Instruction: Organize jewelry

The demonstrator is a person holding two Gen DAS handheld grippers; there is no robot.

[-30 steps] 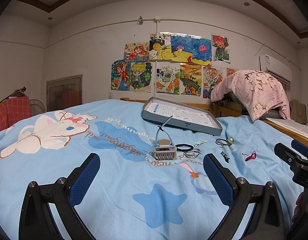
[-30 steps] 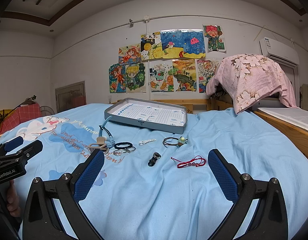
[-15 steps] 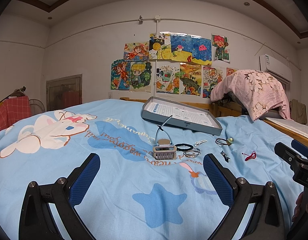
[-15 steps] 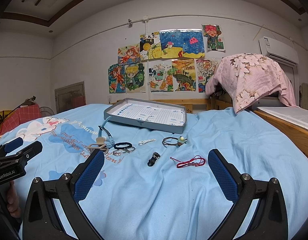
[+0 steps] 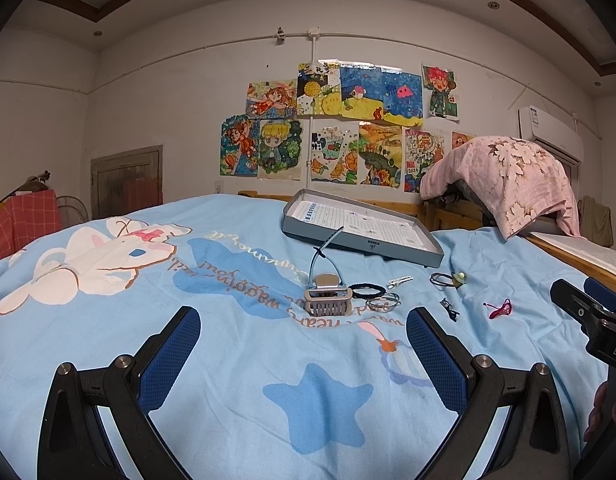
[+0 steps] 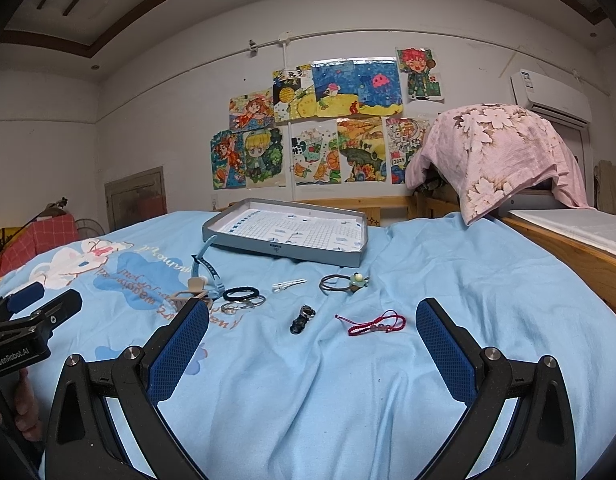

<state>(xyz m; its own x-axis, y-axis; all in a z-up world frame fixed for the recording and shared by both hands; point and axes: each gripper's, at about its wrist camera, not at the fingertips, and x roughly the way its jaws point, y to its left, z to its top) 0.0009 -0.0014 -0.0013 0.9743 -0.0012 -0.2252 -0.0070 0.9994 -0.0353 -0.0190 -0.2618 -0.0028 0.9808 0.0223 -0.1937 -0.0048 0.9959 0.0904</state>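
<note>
My left gripper [image 5: 302, 356] hovers low over the bed, its jaws spread wide and empty, the inner faces padded with blue, finely dimpled rubber on black plastic arms; my right gripper [image 6: 312, 350] hangs the same way, wide apart and holding nothing. The sheet [image 6: 448, 280] beneath is soft light-blue cotton, creased, printed with a white rabbit and darker blue stars.

I take the grey tray [image 6: 308, 253] as my landmark: a shallow rectangular box with stiff upright walls and a white gridded paper lining; all the jewelry lies on the sheet on my side of it, none inside. Just before its left corner stands the watch [image 5: 327, 298], a beige ribbed case with a pale-blue strap arching upward; touching the watch's right side is a black fuzzy hair tie [image 6: 241, 293], and against that a cluster of thin silver metal rings [image 6: 244, 304]. Before the tray's middle lies a small white hair clip [image 6: 288, 284]; before its right corner, dark thin loops bearing a pale-green bead [image 6: 344, 282]. Nearer me than the clip sits a small black knobbly piece [image 6: 302, 319], and right of it a red woven cord bracelet [image 6: 374, 324], loosely sprawled.

The bracelet and black piece lie ahead of my right jaws, between their lines; the watch lies ahead of my left jaws, well apart from the pads.
</note>
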